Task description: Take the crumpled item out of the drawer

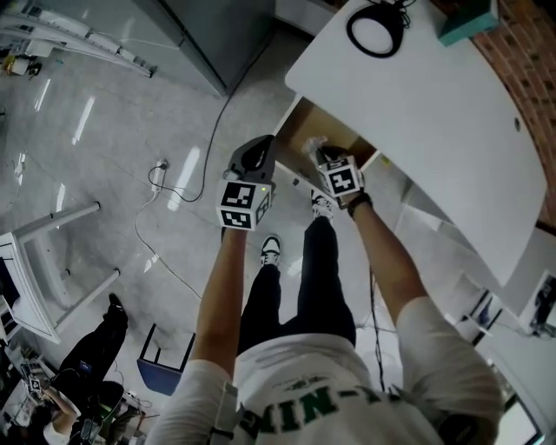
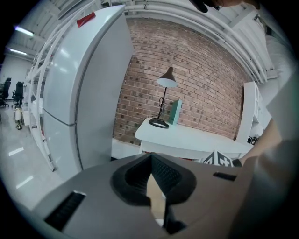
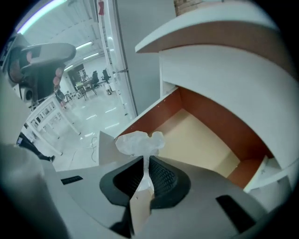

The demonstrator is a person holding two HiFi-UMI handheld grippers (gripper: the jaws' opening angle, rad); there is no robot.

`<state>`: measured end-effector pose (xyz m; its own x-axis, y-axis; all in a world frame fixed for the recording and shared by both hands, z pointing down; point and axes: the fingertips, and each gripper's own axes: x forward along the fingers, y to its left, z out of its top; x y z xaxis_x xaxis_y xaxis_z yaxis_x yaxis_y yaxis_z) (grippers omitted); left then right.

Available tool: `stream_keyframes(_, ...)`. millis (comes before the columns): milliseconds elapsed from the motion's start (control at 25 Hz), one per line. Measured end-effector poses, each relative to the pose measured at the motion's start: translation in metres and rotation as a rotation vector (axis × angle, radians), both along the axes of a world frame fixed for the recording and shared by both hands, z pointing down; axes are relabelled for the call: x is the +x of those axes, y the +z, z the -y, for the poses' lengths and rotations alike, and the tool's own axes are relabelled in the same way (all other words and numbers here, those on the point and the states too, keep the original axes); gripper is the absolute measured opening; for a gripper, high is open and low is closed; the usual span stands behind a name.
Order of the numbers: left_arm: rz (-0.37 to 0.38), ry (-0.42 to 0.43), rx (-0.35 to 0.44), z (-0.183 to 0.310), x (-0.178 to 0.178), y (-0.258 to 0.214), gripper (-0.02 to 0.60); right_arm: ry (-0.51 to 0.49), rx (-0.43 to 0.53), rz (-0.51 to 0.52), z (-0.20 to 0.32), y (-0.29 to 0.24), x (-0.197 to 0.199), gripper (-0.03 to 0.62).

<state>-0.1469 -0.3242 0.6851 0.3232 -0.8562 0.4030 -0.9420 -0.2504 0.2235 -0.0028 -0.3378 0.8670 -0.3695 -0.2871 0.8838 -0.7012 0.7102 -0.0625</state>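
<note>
The drawer (image 1: 300, 130) stands pulled out under the white desk, and its tan floor (image 3: 201, 140) is bare. My right gripper (image 1: 318, 158) is over the drawer's front and shut on the crumpled white item (image 3: 139, 142). The item's thin tail is pinched between the pads and its wad sticks out past the tips (image 1: 313, 146). My left gripper (image 1: 263, 146) hangs left of the drawer, clear of it. Its jaws (image 2: 152, 161) are shut with nothing in them. The right gripper's marker cube (image 2: 217, 159) shows at the left gripper view's lower right.
The white desk (image 1: 417, 113) carries a black lamp (image 2: 166, 84) and a teal box (image 1: 469, 22). A tall grey cabinet (image 2: 84, 93) stands left of the desk. A cable (image 1: 156, 178) trails over the floor. My legs and shoes (image 1: 271, 250) are below the drawer. Another person (image 1: 87, 356) sits lower left by a blue stool (image 1: 165, 352).
</note>
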Motion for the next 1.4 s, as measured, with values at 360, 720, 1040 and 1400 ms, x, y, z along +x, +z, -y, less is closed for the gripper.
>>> stream_keyframes(360, 0.007, 0.009, 0.030, -0.027, 0.014, -0.068, -0.006, 0.090, 0.138, 0.097, -0.012, -0.113, 0.015, 0.038)
stream_keyframes(720, 0.042, 0.039, 0.088, -0.057, 0.046, -0.152, -0.006, 0.223, 0.293, 0.209, -0.037, -0.227, 0.059, 0.038)
stream_keyframes(1040, 0.087, 0.098, 0.169, -0.079, 0.080, -0.221, -0.006, 0.370, 0.500, 0.308, -0.060, -0.327, 0.108, 0.038)
stream_keyframes(1400, 0.103, 0.098, 0.253, -0.106, 0.100, -0.281, -0.006, 0.449, 0.697, 0.419, -0.096, -0.427, 0.135, 0.038)
